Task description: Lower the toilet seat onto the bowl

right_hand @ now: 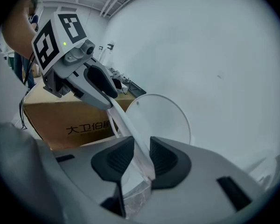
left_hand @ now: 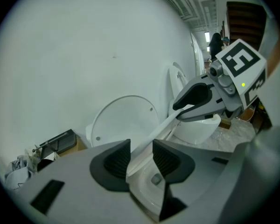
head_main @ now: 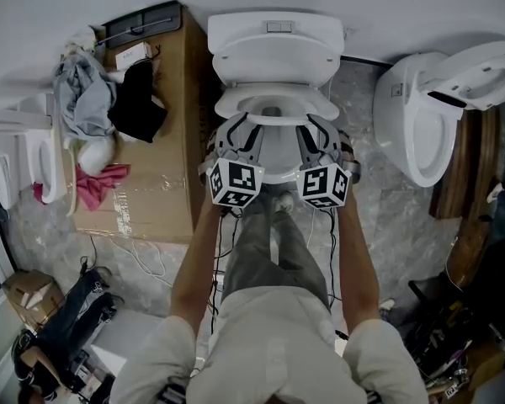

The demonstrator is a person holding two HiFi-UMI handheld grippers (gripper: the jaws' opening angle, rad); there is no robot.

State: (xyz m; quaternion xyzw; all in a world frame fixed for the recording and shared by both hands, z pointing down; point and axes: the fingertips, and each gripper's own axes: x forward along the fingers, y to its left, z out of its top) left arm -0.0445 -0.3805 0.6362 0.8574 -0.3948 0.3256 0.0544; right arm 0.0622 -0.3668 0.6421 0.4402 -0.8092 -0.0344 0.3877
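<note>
Hand-held grippers, left and right, seemingly pinch seat.

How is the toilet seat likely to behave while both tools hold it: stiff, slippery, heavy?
Probably stiff: the toilet seat runs straight from the left tool to the right tool without sagging. Its glossy surface may slip between the pads. Held tilted above the bowl, it would likely drop if released.

Floor (marbled): toilet, cardboard box.

Toilets x2; box x1; hand-held grippers x2
</note>
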